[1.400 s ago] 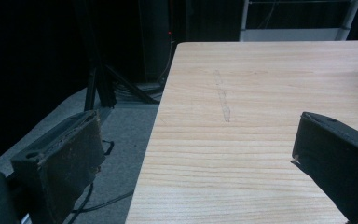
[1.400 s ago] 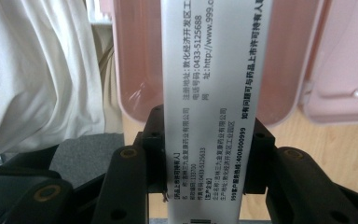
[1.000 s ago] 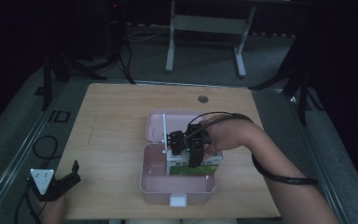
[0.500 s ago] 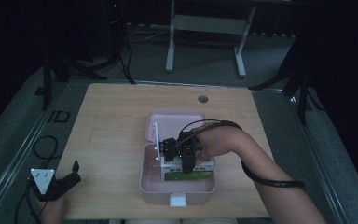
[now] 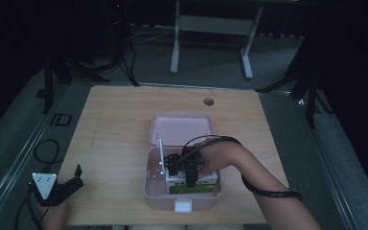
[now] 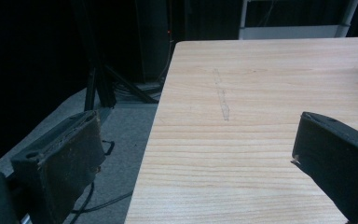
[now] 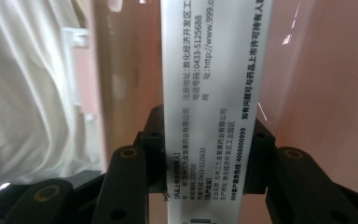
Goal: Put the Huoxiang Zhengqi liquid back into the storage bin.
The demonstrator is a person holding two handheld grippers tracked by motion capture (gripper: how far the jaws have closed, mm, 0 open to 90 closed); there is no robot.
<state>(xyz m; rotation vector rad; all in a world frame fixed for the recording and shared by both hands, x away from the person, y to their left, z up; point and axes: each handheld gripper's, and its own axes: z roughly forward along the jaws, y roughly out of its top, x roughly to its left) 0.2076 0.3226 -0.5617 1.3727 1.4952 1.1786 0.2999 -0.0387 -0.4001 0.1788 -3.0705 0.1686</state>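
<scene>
Two hand-held grippers are working apart: the left gripper [image 5: 72, 184] is resting wide open and empty at the wooden table's [image 5: 120, 120] near left corner, while the right gripper [image 7: 205, 163] is clamping a white printed cardboard box [image 7: 212, 93] inside the open pink plastic case [image 5: 153, 189] near centre.

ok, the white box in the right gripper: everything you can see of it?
The white box is a slim carton, cardboard by the look, with black Chinese print, a phone number and a web address on the face toward the right gripper view. The right gripper is shut on it, a jaw pressing each long side. In the high view the box has a white top and a green front edge and sits low inside the open pink case, against its near wall. Whether it rests on the bottom is unclear.
</scene>
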